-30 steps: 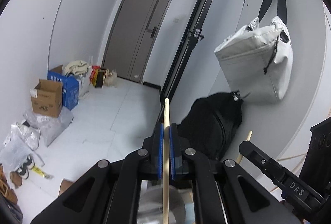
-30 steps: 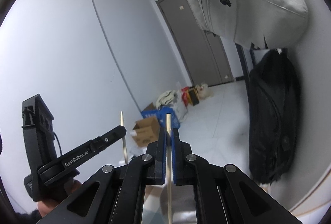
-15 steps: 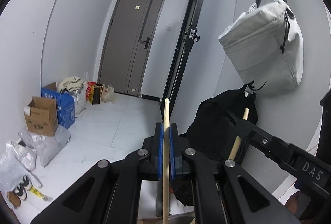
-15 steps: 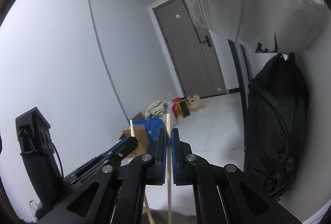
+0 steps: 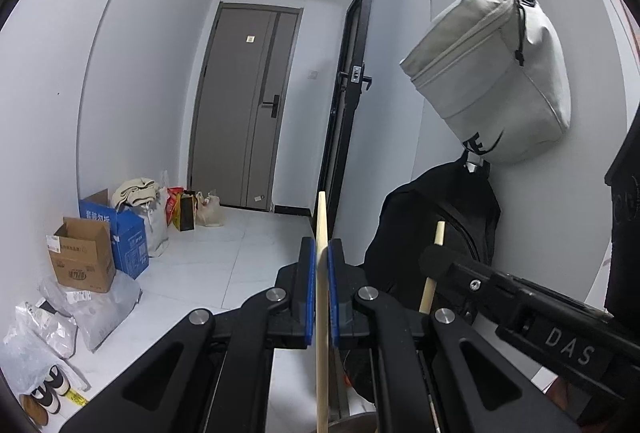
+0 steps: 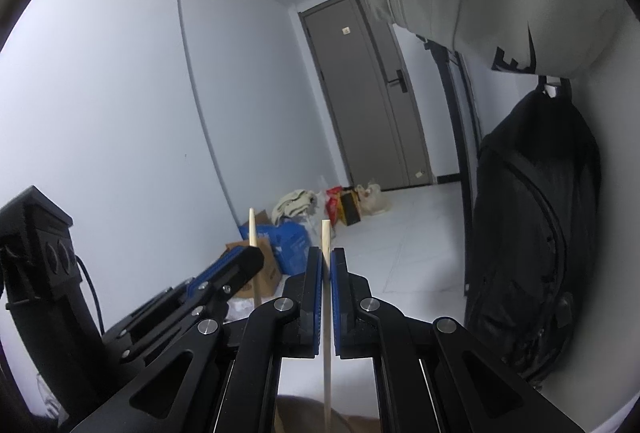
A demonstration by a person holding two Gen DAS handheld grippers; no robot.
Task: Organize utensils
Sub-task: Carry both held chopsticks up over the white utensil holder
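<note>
Between each gripper's (image 5: 318, 265) pads, one chopstick (image 5: 322, 297)

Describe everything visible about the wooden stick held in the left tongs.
The stick is a thin, pale, bare wooden rod like a chopstick. It stands nearly upright, clamped between the blue pads of the left tongs, which are shut on it. Its flat top pokes above the pads; its lower part runs down between the black arms and out of view. A second stick sits in the right tongs beside it.
</note>
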